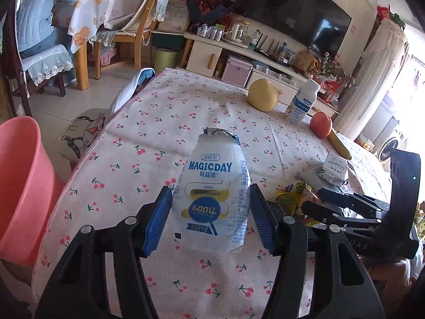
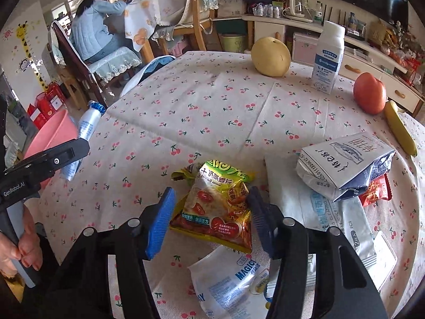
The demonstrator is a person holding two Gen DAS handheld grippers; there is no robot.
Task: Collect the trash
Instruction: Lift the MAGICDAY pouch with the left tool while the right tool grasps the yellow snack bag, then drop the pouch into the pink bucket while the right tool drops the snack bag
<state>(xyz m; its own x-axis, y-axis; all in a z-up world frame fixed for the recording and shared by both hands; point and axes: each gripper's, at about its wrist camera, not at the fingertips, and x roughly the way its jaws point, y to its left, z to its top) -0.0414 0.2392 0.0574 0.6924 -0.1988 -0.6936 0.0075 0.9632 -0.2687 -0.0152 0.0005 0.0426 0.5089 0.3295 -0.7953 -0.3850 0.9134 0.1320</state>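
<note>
Two pairs of tongs work this worktop [image 2: 212, 101], each with its own piece of rubbish between its blue pads. The left tongs [image 1: 211, 216] straddle a flattened white drink pouch [image 1: 213, 194], whose long axis runs straight away from the tongs, foil top at the far end. Both pads sit at the pouch's edges about a third of the way up; whether they press on it I cannot tell, though they look at least to touch it. The pink bin [image 1: 24, 186] stands just off the worktop's left edge, so the left hand is the nearer one for dropping things in.

The right tongs [image 2: 211, 216] bracket a yellow snack wrapper [image 2: 219, 210] that lies dead ahead, its long axis also running away from the tongs. The right pad seems to touch the crinkled edge, while the left pad stands a little apart, so I read these tongs as not yet clamped. A second white pouch [image 2: 228, 284] lies beneath them, nearer the wrist, and a crushed milk carton [image 2: 345, 167] sits off to the right, over a red wrapper [image 2: 374, 190].
</note>
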